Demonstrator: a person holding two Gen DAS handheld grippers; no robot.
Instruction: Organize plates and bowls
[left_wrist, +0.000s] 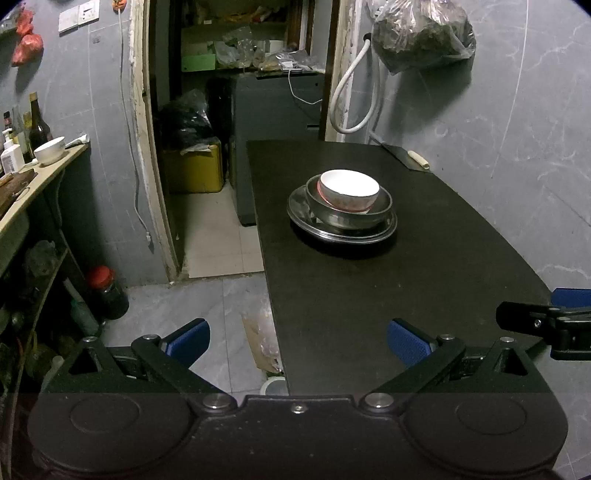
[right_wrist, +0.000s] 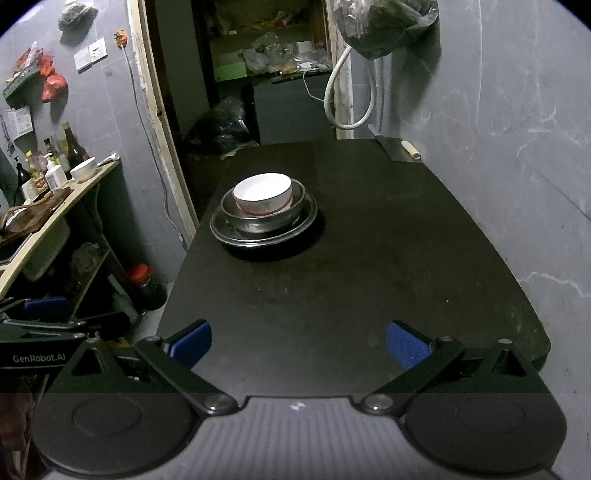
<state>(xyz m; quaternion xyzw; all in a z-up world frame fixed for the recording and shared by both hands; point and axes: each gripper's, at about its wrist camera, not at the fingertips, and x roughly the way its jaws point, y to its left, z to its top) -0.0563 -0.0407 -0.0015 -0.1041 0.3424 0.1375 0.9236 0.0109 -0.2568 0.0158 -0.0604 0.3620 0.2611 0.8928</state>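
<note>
A white bowl (left_wrist: 349, 189) (right_wrist: 264, 195) with a red band sits inside a steel bowl (left_wrist: 351, 216) (right_wrist: 258, 220), which stands on a steel plate (left_wrist: 301, 208) (right_wrist: 221, 227) in the middle of the black table (left_wrist: 406, 277) (right_wrist: 351, 277). My left gripper (left_wrist: 297, 343) is open near the table's front left edge, well short of the stack, nothing between its blue pads. My right gripper (right_wrist: 299, 341) is open over the table's near end, also empty. Each gripper shows at the edge of the other's view.
A cleaver (left_wrist: 406, 157) (right_wrist: 400, 149) lies at the table's far right corner by the wall. A side counter on the left holds bottles and another white bowl (left_wrist: 49, 149) (right_wrist: 83, 169). A red-capped jar (left_wrist: 107, 293) stands on the floor. A bag (left_wrist: 421, 33) hangs on the wall.
</note>
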